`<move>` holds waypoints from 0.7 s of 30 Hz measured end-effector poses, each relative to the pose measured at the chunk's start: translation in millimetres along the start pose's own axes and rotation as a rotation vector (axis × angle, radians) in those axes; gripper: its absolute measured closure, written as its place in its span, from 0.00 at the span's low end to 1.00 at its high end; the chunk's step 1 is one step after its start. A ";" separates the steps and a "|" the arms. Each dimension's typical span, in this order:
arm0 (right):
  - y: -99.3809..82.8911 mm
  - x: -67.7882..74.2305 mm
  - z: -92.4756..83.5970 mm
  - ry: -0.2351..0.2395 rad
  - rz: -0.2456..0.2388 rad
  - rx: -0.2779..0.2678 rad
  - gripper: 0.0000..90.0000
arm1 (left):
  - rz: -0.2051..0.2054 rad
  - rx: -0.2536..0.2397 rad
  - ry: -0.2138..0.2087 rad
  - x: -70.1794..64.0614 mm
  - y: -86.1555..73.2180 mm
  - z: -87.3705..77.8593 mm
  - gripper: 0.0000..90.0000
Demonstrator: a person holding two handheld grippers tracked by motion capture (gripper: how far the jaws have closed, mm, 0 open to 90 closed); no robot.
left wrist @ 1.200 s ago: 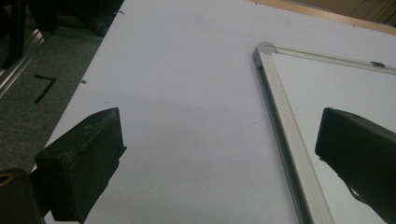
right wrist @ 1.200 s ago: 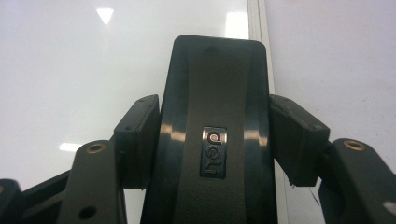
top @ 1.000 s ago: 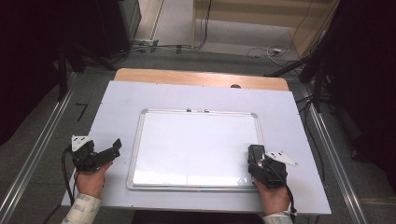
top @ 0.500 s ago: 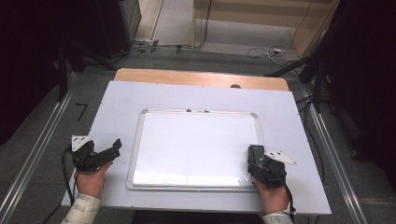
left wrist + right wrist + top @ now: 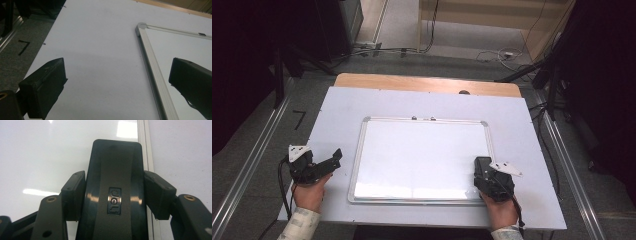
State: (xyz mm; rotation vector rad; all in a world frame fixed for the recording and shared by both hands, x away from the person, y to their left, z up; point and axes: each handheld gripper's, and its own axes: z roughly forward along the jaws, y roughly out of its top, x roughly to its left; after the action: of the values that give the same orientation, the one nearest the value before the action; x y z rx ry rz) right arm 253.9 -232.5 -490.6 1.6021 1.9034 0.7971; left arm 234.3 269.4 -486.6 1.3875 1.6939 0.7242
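A white-surfaced whiteboard (image 5: pixel 422 150) with a silver frame lies flat in the middle of the white table (image 5: pixel 337 115). My right gripper (image 5: pixel 484 172) rests over the board's near right corner, shut on a black eraser (image 5: pixel 482 165). In the right gripper view both black jaws press the sides of the eraser (image 5: pixel 115 167), which carries a small logo and lies over the whiteboard (image 5: pixel 45 152). My left gripper (image 5: pixel 331 161) sits on the table just left of the board, open and holding nothing. The left gripper (image 5: pixel 117 65) straddles the whiteboard frame's left edge (image 5: pixel 150 62).
A wooden strip (image 5: pixel 427 84) runs along the table's far edge. Metal rails (image 5: pixel 252 165) flank the table on both sides. Cables (image 5: pixel 492 52) lie on the grey floor beyond. Dark stands (image 5: pixel 552 85) rise at the right.
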 end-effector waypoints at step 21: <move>0.8 -1.7 1.0 0.016 0.007 0.003 0.38 | 0.003 0.003 0.000 -0.5 -0.4 0.3 0.02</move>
State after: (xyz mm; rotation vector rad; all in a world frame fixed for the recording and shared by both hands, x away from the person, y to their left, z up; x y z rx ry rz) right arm 255.4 -234.0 -490.8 1.6090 1.9119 0.8129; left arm 234.5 268.8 -486.9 1.3930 1.6935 0.7233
